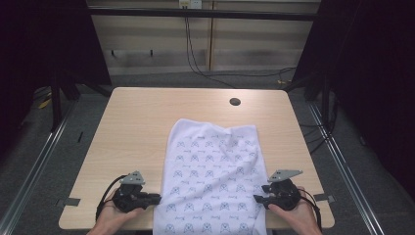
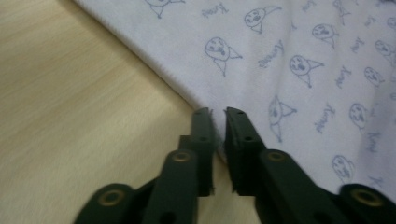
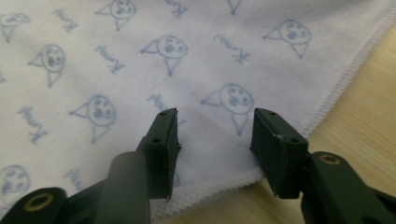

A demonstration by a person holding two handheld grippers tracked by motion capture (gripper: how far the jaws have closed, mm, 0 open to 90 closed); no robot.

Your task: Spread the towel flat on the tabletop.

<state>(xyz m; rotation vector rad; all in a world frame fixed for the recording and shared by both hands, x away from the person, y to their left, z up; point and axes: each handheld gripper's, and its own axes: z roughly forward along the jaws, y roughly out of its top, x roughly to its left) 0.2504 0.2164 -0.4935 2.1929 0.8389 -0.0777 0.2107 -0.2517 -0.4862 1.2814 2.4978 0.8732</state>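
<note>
White cloth w/ a repeated blue face-and-word print lies spread on the wooden bench, running from mid-bench to the near edge and hanging over it. Its far end is a bit rumpled.

High view: left tool lies at the cloth's left edge near the front, held by the left hand; right tool at the cloth's right edge, held by the right hand. Both tips point inward at the fabric. From up here the jaw gaps are too small to read.

Left gripper view gives what the high view can't: left tool has its jaws nearly together, only a thin slit between them, tips right at the hemmed edge of the cloth. A sliver of fabric may sit in the slit, but blur makes it hard to say, so can't tell if it's clamped. Bare bench to the left.

Right gripper view: right tool has jaws clearly apart, straddling a stretch of cloth near a stitched corner; nothing gripped. Bench at the right.

Around: dark round hole in the bench beyond the cloth. Black cables trail down the back wall onto the floor. Dark curtains either side.
</note>
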